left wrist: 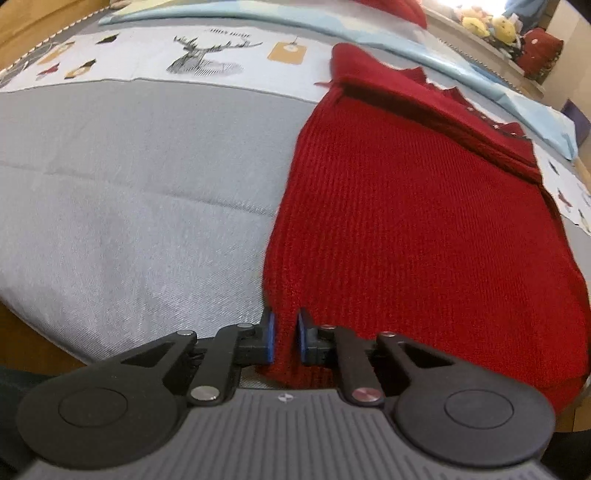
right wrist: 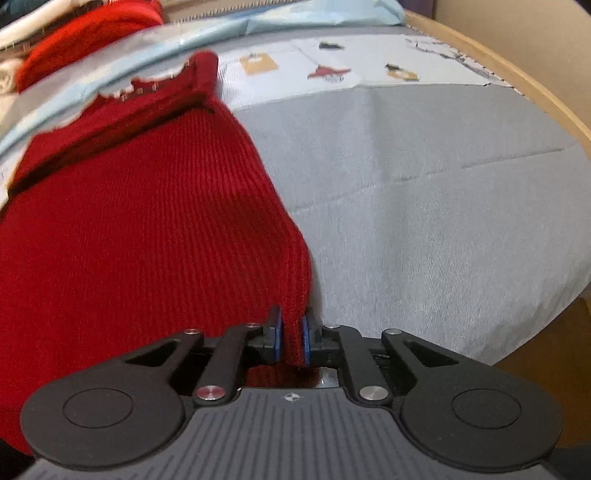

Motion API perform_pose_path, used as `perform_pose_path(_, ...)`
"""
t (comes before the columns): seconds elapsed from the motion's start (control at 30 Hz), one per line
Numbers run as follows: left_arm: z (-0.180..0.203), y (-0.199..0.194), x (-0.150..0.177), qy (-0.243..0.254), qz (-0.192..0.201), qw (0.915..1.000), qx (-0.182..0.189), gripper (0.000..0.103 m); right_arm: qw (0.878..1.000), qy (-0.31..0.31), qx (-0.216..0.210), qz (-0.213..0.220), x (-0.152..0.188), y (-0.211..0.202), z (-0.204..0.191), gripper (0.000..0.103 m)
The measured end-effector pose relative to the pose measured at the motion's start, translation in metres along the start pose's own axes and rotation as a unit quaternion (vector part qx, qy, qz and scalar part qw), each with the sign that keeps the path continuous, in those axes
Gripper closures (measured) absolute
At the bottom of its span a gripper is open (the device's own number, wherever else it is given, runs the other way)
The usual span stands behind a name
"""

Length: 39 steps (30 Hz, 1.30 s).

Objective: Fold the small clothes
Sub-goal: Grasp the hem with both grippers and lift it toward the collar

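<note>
A red knitted sweater (left wrist: 406,221) lies on a grey bed cover (left wrist: 129,184), its sleeves folded in across the upper body. My left gripper (left wrist: 285,339) is shut on the sweater's near left hem corner, red knit filling the gap between its blue pads. In the right wrist view the same sweater (right wrist: 129,229) fills the left half. My right gripper (right wrist: 291,339) is shut on the near right hem corner, which is pinched between its pads and lifted slightly off the cover (right wrist: 443,203).
A white printed panel with a deer drawing (left wrist: 207,55) runs across the far part of the bed. A light blue cloth (left wrist: 424,48) and another red garment (right wrist: 88,37) lie beyond it. Plush toys (left wrist: 491,22) sit at the far right. A wooden bed edge (right wrist: 524,85) curves along the right.
</note>
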<state>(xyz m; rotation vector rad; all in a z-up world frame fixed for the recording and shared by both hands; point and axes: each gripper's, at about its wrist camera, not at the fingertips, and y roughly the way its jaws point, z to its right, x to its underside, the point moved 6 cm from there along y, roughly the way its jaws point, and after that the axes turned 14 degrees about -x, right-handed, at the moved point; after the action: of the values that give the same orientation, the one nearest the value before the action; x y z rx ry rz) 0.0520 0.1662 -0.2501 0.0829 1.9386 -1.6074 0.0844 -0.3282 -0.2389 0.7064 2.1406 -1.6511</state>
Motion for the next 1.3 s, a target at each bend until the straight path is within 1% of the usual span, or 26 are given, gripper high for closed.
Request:
perform_pose_path(0.07, 0.001, 0.002, 0.001, 0.000, -0.004, 1.0000, 0.001, 0.090, 1.000, 0.007, -0.005, 0.008, -0.001, -0.003, 0.001, 0.092)
perform_pose_path(0.1, 0.000, 0.005, 0.002, -0.001, -0.012, 0.9999, 0.000, 0.089, 1.000, 0.010, -0.004, 0.004, -0.001, -0.001, 0.004, 0.092)
perform_pose_path(0.13, 0.000, 0.008, 0.003, -0.003, -0.019, 0.9998, 0.000, 0.086, 1.000, 0.013, -0.002, -0.003, 0.001, 0.001, 0.005, 0.091)
perform_pose_path(0.17, -0.001, 0.010, 0.004, -0.006, -0.024, 0.9997, 0.001, 0.085, 1.000, 0.017, -0.002, -0.015, 0.004, 0.005, 0.006, 0.089)
perform_pose_path(0.27, 0.000, 0.010, 0.004, -0.006, -0.024, 0.9997, 0.001, 0.085, 1.000, 0.003, 0.005, -0.024, 0.005, 0.010, 0.003, 0.088)
perform_pose_path(0.3, 0.001, 0.010, 0.005, 0.000, -0.024, 0.9997, 0.005, 0.087, 1.000, -0.001, 0.005, -0.025, 0.005, 0.010, 0.001, 0.088)
perform_pose_path(0.33, 0.002, 0.008, 0.005, 0.006, -0.022, 0.9997, 0.011, 0.089, 1.000, -0.002, 0.005, -0.023, 0.005, 0.009, 0.000, 0.091)
perform_pose_path(0.4, 0.004, 0.003, 0.004, 0.012, -0.011, 0.9997, 0.018, 0.090, 1.000, 0.000, 0.001, -0.010, 0.002, 0.004, -0.001, 0.092)
perform_pose_path(0.5, 0.008, -0.001, 0.004, 0.022, 0.002, 0.9997, 0.014, 0.090, 1.000, 0.003, -0.010, 0.007, -0.001, -0.003, -0.002, 0.092)
perform_pose_path(0.67, 0.006, 0.008, 0.006, 0.014, -0.019, 0.9997, 0.007, 0.087, 1.000, 0.003, -0.004, -0.023, 0.006, 0.006, 0.000, 0.091)
perform_pose_path(0.97, 0.006, 0.008, 0.007, 0.018, -0.016, 0.9997, 0.006, 0.086, 1.000, -0.002, -0.001, -0.024, 0.006, 0.007, -0.003, 0.091)
perform_pose_path(1.03, 0.007, 0.007, 0.006, 0.021, -0.013, 0.9997, 0.004, 0.088, 1.000, -0.004, -0.001, -0.022, 0.005, 0.007, -0.004, 0.092)
perform_pose_path(1.1, 0.007, 0.004, 0.005, 0.021, -0.004, 0.9998, 0.003, 0.089, 1.000, -0.004, 0.000, -0.011, 0.003, 0.004, -0.003, 0.092)
perform_pose_path(1.17, 0.007, -0.008, 0.001, 0.019, 0.021, 0.9996, 0.004, 0.090, 1.000, 0.001, -0.003, 0.018, -0.003, -0.006, -0.004, 0.093)
perform_pose_path(1.23, 0.010, -0.026, -0.007, 0.022, 0.053, 0.9981, 0.019, 0.091, 0.998, 0.002, -0.021, 0.056, -0.010, -0.020, -0.009, 0.093)
perform_pose_path(1.3, 0.014, -0.049, -0.015, 0.029, 0.092, 0.9946, 0.039, 0.091, 0.993, 0.002, -0.055, 0.101, -0.019, -0.041, -0.020, 0.093)
